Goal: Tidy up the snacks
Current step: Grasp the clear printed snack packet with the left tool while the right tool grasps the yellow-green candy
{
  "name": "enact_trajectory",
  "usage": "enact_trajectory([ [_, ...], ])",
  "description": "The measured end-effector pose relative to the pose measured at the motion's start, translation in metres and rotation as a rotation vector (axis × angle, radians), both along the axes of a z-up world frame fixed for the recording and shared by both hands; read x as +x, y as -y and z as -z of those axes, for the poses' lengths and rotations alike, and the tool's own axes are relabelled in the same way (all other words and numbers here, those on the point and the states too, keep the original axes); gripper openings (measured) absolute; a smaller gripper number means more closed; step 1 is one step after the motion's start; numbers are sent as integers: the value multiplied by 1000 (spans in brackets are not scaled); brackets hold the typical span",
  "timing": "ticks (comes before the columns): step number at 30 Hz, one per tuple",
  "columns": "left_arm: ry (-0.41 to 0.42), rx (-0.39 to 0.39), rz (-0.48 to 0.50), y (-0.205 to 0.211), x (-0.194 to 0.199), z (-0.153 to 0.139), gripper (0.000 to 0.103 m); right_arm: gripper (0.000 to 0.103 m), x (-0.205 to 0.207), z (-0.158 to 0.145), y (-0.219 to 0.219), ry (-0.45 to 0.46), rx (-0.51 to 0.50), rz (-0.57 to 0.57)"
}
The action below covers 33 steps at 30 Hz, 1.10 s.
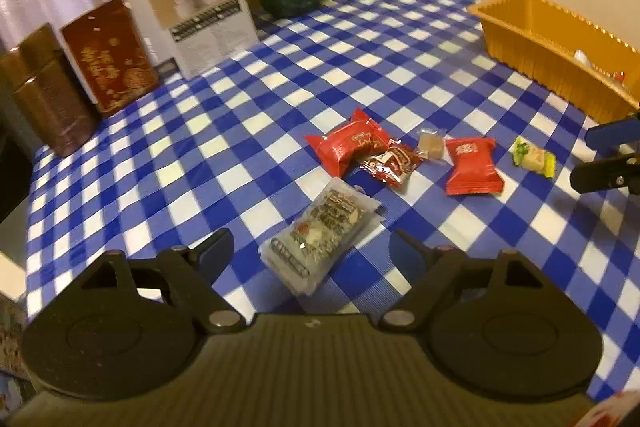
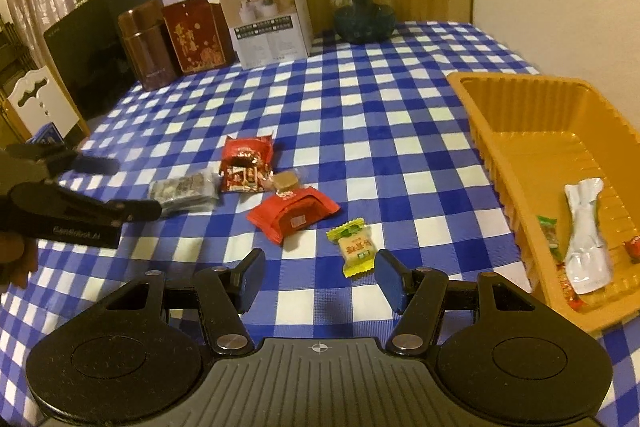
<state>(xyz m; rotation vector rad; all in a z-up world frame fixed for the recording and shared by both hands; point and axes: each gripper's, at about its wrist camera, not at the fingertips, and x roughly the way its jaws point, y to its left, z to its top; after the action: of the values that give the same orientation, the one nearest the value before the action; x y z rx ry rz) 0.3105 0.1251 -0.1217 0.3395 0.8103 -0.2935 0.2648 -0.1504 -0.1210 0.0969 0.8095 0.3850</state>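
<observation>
hovering with jaws apart and empty, the left gripper (image 1: 310, 253) is flanking the grey snack packet (image 1: 318, 237) beside the red packets (image 1: 352, 147).

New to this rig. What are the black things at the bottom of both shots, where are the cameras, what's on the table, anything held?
No robot here: a person carries a two-finger gripper in each hand, each with a fisheye camera looking forward along its fingers. The black shapes at the bottom are that gripper's own body and fingers.

The left wrist view shows the left gripper, open, over a grey snack pack. The right wrist view shows the right gripper, open, just short of a yellow candy. Neither holds anything.

On the checked cloth lie more loose snacks, including two red packs. The orange tray at right already holds a few wrappers, one silver. Tins, a box and a jar stand at the back.
</observation>
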Motion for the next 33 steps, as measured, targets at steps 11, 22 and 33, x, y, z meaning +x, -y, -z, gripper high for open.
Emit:
enact_trajectory([
  [11, -73, 35, 69, 1, 36, 33, 76, 61, 19, 21, 0, -35, 2, 17],
  [22, -147, -115, -56, -2, 31, 30, 37, 61, 28, 27, 2, -38, 11, 36],
  [33, -85, -135, -180, 11, 17, 32, 42, 61, 36, 34, -2, -12, -49, 18],
])
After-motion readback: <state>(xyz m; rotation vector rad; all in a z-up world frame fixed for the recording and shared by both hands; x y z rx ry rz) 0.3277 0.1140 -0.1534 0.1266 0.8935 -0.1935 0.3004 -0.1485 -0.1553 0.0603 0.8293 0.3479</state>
